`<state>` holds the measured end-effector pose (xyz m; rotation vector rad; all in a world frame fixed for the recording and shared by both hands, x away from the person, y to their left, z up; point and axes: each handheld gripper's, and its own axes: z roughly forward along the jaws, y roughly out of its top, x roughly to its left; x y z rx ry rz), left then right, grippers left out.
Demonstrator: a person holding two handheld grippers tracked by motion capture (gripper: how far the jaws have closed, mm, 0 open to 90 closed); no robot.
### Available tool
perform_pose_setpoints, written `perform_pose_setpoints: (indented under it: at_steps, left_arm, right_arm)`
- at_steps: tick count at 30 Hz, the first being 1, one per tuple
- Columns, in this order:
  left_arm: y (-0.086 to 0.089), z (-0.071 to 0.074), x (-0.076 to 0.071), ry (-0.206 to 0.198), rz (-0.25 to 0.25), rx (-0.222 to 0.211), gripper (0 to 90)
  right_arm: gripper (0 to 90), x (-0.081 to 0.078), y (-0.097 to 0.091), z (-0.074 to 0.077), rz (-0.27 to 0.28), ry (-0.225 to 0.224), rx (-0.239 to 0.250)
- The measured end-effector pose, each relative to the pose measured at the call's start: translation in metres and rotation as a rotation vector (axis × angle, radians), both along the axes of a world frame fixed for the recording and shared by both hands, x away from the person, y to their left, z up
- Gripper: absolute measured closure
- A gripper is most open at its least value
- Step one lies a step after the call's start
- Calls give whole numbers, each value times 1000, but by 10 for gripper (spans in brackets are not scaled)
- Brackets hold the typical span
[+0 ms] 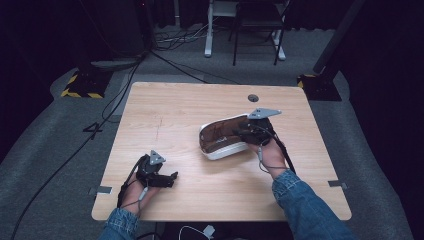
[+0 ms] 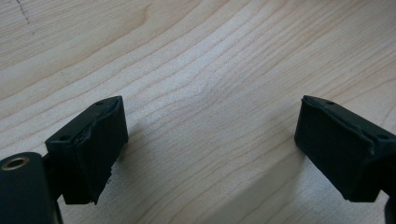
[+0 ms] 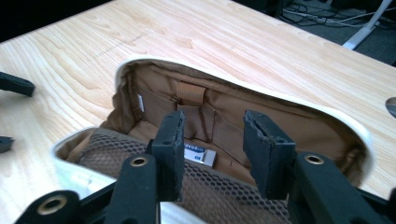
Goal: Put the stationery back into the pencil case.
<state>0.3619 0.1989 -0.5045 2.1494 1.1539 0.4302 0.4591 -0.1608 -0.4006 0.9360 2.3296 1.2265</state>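
1. A light wooden table (image 1: 180, 115) carries everything, with a small round hole (image 1: 253, 98) near its far edge, toward the right corner.
2. An open white case (image 1: 222, 137) with a brown cloth lining lies on the right half of the table, about midway between the near and far edges.
3. The case's open side faces up and a little toward the left edge, so its inside shows from above.
4. In the right gripper view, the case holds sewn brown pockets, a cloth loop at the back wall and a brown mesh panel (image 3: 219, 196) along the near side.
5. A small white card with a blue band (image 3: 201, 155) sits tucked in the case behind that mesh.
6. The right gripper (image 1: 250, 131) is held over the right end of the case by the person's right hand (image 1: 272, 156).
7. Its jaws stand apart with a moderate gap, poised at the case's opening just above the mesh, and nothing is clamped between them.
8. Whether the jaw tips touch the mesh cannot be told.
9. The left gripper (image 1: 172, 177) rests low near the front-left corner of the table, well apart from the case, held in the left hand (image 1: 134, 192).
10. Its jaws are spread wide, with bare wood between them.
11. Both forearms wear blue denim sleeves (image 1: 300, 200) and come in over the near edge.
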Motion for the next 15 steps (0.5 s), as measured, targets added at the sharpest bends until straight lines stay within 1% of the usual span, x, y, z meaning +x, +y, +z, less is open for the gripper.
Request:
perform_pose_setpoints:
  at_steps: [3, 8, 15]
  left_arm:
    - [0, 0, 0, 0, 1, -1, 99]
    - [0, 0, -1, -2, 2, -2, 99]
    - [0, 0, -1, -2, 3, -3, 99]
  right_arm:
    - [582, -6, -7, 5, -1, -7, 20]
    - [554, -21, -22, 15, 11, -28, 41]
    - [522, -42, -38, 21, 21, -31, 62]
